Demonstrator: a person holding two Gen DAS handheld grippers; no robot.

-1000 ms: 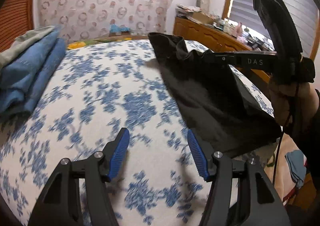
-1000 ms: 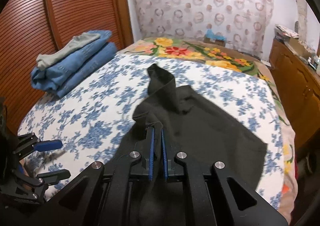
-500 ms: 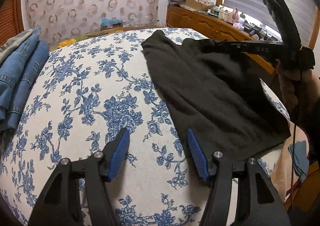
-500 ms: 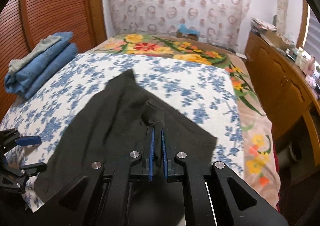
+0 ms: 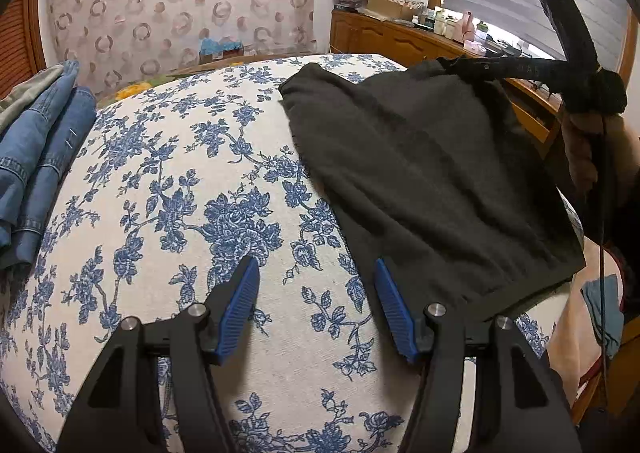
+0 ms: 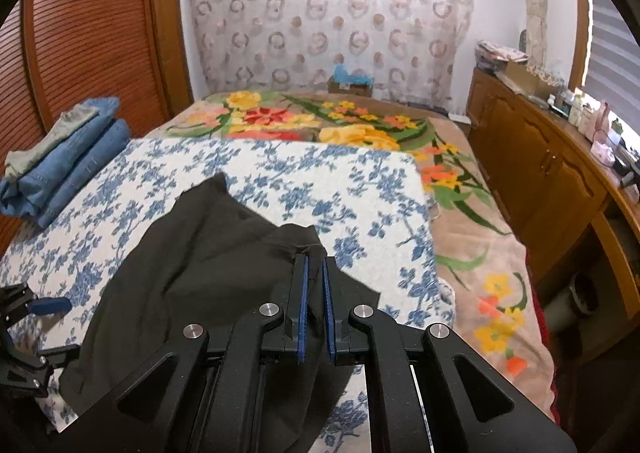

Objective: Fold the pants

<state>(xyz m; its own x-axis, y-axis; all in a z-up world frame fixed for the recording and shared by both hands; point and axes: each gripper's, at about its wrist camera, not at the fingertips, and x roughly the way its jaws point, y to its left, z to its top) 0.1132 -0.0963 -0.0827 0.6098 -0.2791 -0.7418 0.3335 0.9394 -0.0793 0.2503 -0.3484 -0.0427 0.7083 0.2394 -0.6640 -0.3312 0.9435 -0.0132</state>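
Black pants (image 5: 424, 181) lie on the bed's blue-flowered cover (image 5: 168, 189), spread over its right side. My right gripper (image 6: 314, 265) is shut on a far edge of the pants (image 6: 192, 261) and holds that part slightly lifted; it shows in the left wrist view (image 5: 452, 63) too. My left gripper (image 5: 316, 273) is open and empty, low over the cover just left of the pants' near edge. It appears in the right wrist view (image 6: 48, 305) at the lower left.
A stack of folded blue jeans (image 6: 60, 165) with a grey garment on top lies at the bed's left edge by the wooden shutter door. A bright floral blanket (image 6: 332, 125) covers the far bed. A wooden sideboard (image 6: 552, 173) runs along the right.
My right gripper has carried the pinched pants edge to the right and away, unfolding the bunched cloth so the pants lie flatter and wider. My left gripper has stayed open, shifting slightly.
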